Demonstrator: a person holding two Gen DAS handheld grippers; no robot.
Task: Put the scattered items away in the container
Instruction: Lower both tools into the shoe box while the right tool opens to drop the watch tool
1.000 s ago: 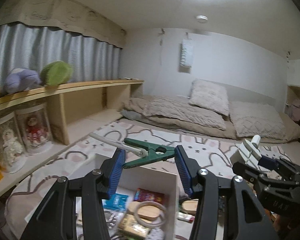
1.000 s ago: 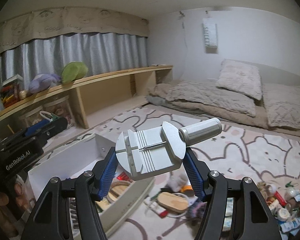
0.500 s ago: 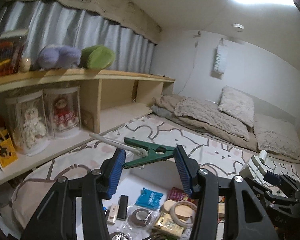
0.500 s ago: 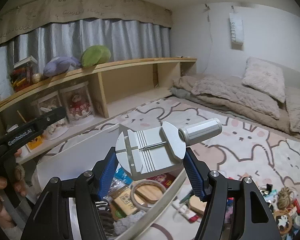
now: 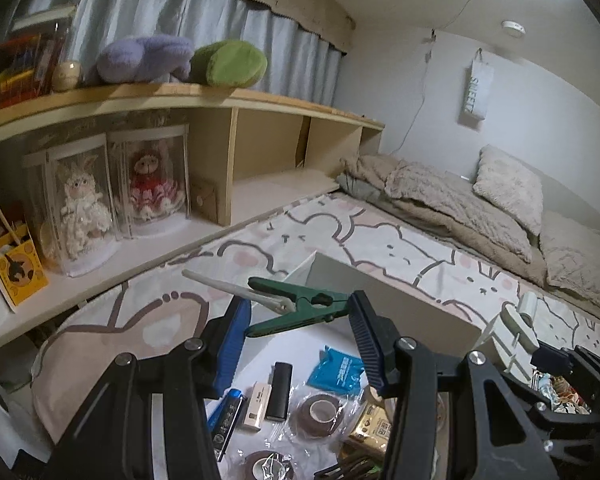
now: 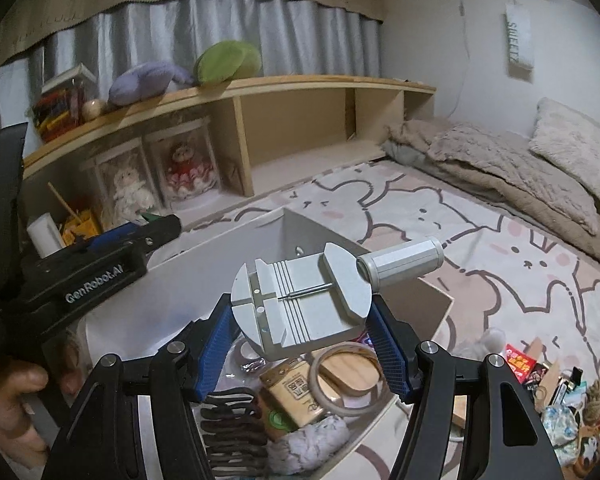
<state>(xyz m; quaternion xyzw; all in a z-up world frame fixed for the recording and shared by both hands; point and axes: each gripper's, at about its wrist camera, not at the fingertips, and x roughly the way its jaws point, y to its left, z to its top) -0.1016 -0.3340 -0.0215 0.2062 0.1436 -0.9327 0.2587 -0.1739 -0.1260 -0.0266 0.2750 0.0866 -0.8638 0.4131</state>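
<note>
Two grips — left hand-held gripper (image 5: 296, 334) pinches green clamp (image 5: 300, 308); right hand-held gripper (image 6: 302, 338) grey tool (image 6: 304, 306).

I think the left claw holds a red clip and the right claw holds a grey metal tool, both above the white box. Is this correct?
Not quite: the clip in the left claw is green, not red, as the left wrist view shows. The rest holds: the right claw grips the grey metal tool, and both are above the white box.
</note>
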